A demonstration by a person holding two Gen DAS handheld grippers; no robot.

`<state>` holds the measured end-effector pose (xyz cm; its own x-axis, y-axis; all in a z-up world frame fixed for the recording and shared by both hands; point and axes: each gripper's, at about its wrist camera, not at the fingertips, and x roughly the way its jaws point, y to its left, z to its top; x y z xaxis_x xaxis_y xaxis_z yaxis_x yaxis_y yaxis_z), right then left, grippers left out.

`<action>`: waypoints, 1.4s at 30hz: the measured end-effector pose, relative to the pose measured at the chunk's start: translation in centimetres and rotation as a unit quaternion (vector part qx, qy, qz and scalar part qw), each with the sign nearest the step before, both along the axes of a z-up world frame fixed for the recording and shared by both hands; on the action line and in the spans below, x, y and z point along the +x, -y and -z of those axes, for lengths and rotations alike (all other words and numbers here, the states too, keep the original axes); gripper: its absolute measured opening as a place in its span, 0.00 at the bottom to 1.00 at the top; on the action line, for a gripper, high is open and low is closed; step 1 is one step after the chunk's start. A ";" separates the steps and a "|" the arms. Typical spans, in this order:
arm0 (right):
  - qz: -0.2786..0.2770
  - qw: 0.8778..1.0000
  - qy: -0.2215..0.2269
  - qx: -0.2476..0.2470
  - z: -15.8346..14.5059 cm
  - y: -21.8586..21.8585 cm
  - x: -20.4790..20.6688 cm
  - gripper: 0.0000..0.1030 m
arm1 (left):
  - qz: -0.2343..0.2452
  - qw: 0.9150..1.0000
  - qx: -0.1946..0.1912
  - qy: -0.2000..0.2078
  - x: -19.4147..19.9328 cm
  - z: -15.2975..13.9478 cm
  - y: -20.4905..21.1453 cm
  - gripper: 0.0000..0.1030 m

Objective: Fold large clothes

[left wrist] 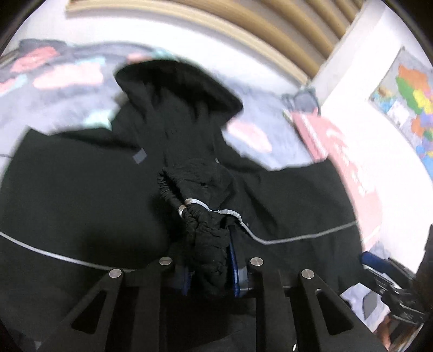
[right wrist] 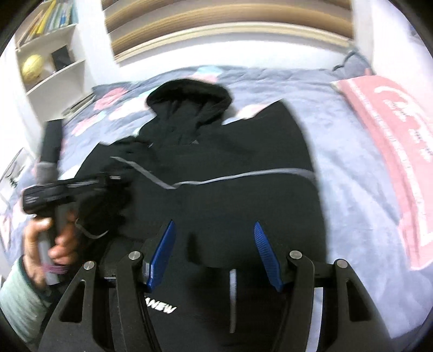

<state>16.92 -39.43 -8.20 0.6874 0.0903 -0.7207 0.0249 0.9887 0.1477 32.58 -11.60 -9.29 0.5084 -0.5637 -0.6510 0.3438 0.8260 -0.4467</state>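
A large black hooded jacket (left wrist: 81,189) lies spread on the bed, its hood (left wrist: 176,89) at the far end. A thin grey stripe (right wrist: 243,174) runs across it. My left gripper (left wrist: 212,273) is shut on the bunched elastic cuff (left wrist: 208,238) of a black sleeve, which fills the gap between the blue pads (left wrist: 236,268). In the right wrist view my right gripper (right wrist: 213,254) hovers open above the jacket's (right wrist: 230,205) lower body, nothing between its blue pads (right wrist: 266,257). There the left gripper (right wrist: 108,178) shows blurred at the left, held by a hand (right wrist: 46,243).
The bed carries a grey-blue flowered quilt (right wrist: 351,176). A pink towel (right wrist: 392,130) lies along its right side. White shelves (right wrist: 54,70) with a yellow ball stand at the far left. A wooden slatted headboard (right wrist: 216,24) and a wall map (left wrist: 408,100) lie beyond.
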 end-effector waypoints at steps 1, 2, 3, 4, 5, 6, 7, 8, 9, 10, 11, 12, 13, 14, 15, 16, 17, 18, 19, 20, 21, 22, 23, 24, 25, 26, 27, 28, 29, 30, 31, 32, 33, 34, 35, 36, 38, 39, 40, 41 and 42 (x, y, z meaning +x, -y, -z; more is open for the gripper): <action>0.012 1.000 0.006 -0.007 -0.4 0.4 0.0 0.62 | -0.008 1.000 -0.009 0.010 0.0 -1.1 -1.4 0.21; 0.019 1.000 0.008 -0.010 -0.7 0.6 0.1 0.62 | -0.015 1.000 -0.013 0.019 0.0 -1.9 -2.6 0.21; 0.026 1.000 0.008 -0.013 -0.9 0.8 0.4 0.62 | -0.023 0.999 -0.016 0.028 0.0 -2.8 -4.1 0.21; 0.030 0.999 0.005 -0.015 -0.9 0.8 0.9 0.63 | -0.030 0.999 -0.017 0.033 -0.1 -3.4 -5.2 0.21; 0.030 0.999 0.001 -0.016 -0.9 0.6 1.5 0.63 | -0.039 0.998 -0.019 0.039 -0.2 -4.0 -6.8 0.21; 0.030 0.999 -0.004 -0.017 -0.8 0.4 2.2 0.63 | -0.053 0.997 -0.019 0.044 -0.3 -4.6 -9.1 0.21; 0.028 0.999 -0.012 -0.019 -0.4 -0.2 3.1 0.63 | -0.060 0.997 -0.018 0.046 -0.3 -4.8 -10.4 0.21; 0.025 0.999 -0.020 -0.020 0.1 -0.6 4.1 0.63 | -0.063 0.997 -0.016 0.044 -0.3 -4.7 -11.9 0.21; 0.018 0.999 -0.029 -0.020 0.6 -1.3 4.9 0.63 | -0.058 0.998 -0.020 0.031 -0.3 -4.1 -13.8 0.21; 0.004 0.999 -0.044 -0.019 1.6 -2.3 6.3 0.63 | -0.057 0.998 -0.024 0.013 -0.2 -3.0 -15.3 0.21; -0.006 0.998 -0.057 -0.018 2.3 -3.0 7.1 0.63 | -0.056 0.998 -0.026 -0.006 -0.1 -1.8 -16.4 0.21; -0.015 0.997 -0.074 -0.016 3.3 -3.9 8.2 0.63 | -0.053 0.998 -0.027 -0.021 0.0 -0.6 -17.1 0.21; -0.022 0.995 -0.092 -0.014 4.4 -4.7 9.2 0.63 | -0.049 0.998 -0.025 -0.038 0.0 0.8 -17.6 0.22; -0.025 0.994 -0.105 -0.018 5.5 -5.4 9.8 0.67 | -0.044 0.997 -0.009 -0.060 0.2 2.8 -17.8 0.22; -0.022 0.992 -0.119 -0.033 6.7 -6.0 10.5 0.69 | -0.041 0.996 0.008 -0.073 0.1 4.3 -17.7 0.22; -0.016 0.989 -0.135 -0.057 8.1 -6.8 11.1 0.70 | -0.037 0.996 0.011 -0.076 0.1 5.7 -17.7 0.23; -0.013 0.988 -0.137 -0.066 8.7 -7.2 11.2 0.71 | -0.038 0.997 -0.001 -0.073 0.2 6.2 -18.0 0.23; -0.009 0.988 -0.133 -0.075 8.8 -7.4 11.1 0.71 | -0.039 0.996 -0.011 -0.075 0.1 6.3 -18.2 0.23; -0.009 0.988 -0.132 -0.078 8.8 -7.4 10.9 0.71 | -0.041 0.996 -0.022 -0.079 0.2 6.1 -18.6 0.23; -0.010 0.988 -0.133 -0.075 8.7 -7.3 10.9 0.71 | -0.043 0.996 -0.030 -0.078 0.1 5.8 -18.8 0.24; -0.014 0.988 -0.137 -0.069 8.6 -7.0 10.8 0.71 | -0.046 0.996 -0.032 -0.067 -0.4 5.0 -19.1 0.26; -0.018 0.988 -0.141 -0.064 8.4 -6.7 10.7 0.71 | -0.050 0.997 -0.025 -0.053 -0.8 4.2 -19.0 0.28; -0.021 0.988 -0.142 -0.063 8.0 -6.6 10.7 0.71 | -0.055 0.998 -0.009 -0.032 -1.4 3.2 -19.0 0.30; -0.024 0.988 -0.142 -0.062 7.2 -6.4 10.4 0.71 | -0.058 0.998 0.014 -0.002 -2.4 1.8 -18.6 0.31; -0.028 0.989 -0.136 -0.060 6.2 -6.4 10.0 0.71 | -0.061 0.997 0.039 0.030 -3.3 0.4 -18.1 0.31; -0.031 0.990 -0.125 -0.058 5.2 -6.6 9.8 0.71 | -0.065 0.994 0.059 0.060 -4.2 -1.2 -17.5 0.35; -0.035 0.992 -0.110 -0.054 4.1 -6.7 9.5 0.72 | -0.067 0.993 0.064 0.076 -4.5 -2.3 -17.3 0.43; -0.039 0.994 -0.091 -0.051 3.0 -6.8 9.2 0.74 | -0.069 0.991 0.061 0.092 -4.9 -3.6 -17.0 0.47; -0.040 0.995 -0.073 -0.048 1.9 -6.9 9.1 0.77 | -0.068 0.990 0.051 0.108 -5.2 -4.7 -16.6 0.51; -0.041 0.997 -0.058 -0.044 1.0 -7.2 9.1 0.78 | -0.063 0.990 0.040 0.117 -5.2 -5.6 -16.1 0.52; -0.043 0.997 -0.049 -0.039 0.5 -7.4 9.4 0.80 | -0.049 0.991 0.029 0.118 -5.0 -6.2 -15.2 0.52; -0.043 0.997 -0.045 -0.038 0.2 -7.9 9.8 0.80 | -0.037 0.993 0.026 0.111 -4.5 -6.2 -14.2 0.52; -0.039 0.998 -0.043 -0.037 0.4 -8.1 10.2 0.80 | -0.026 0.994 0.030 0.101 -4.0 -5.9 -13.2 0.52; -0.030 0.998 -0.044 -0.037 0.9 -8.2 10.7 0.80 | -0.016 0.995 0.043 0.085 -3.3 -5.0 -12.0 0.52; -0.022 0.998 -0.048 -0.040 1.5 -8.3 11.0 0.80 | -0.013 0.996 0.059 0.066 -2.6 -3.7 -11.1 0.52; -0.011 0.997 -0.056 -0.043 2.6 -8.1 11.6 0.80 | -0.016 0.996 0.075 0.038 -1.7 -1.9 -10.3 0.52; 0.014 0.995 -0.091 -0.049 5.6 -7.6 12.6 0.80 | -0.036 0.995 0.093 -0.025 -0.1 2.1 -10.2 0.52; 0.021 0.992 -0.109 -0.052 7.1 -7.4 12.9 0.80 | -0.043 0.994 0.088 -0.055 0.6 4.1 -10.4 0.51; 0.019 0.992 -0.114 -0.045 8.4 -7.1 12.9 0.80 | -0.045 0.995 0.072 -0.058 0.6 4.9 -10.7 0.51; 0.017 0.993 -0.104 -0.045 8.3 -7.2 12.4 0.80 | -0.043 0.995 0.070 -0.052 0.5 4.9 -10.8 0.51; 0.014 0.994 -0.100 -0.052 8.2 -7.4 12.2 0.80 | -0.042 0.995 0.076 -0.054 0.5 4.7 -10.6 0.51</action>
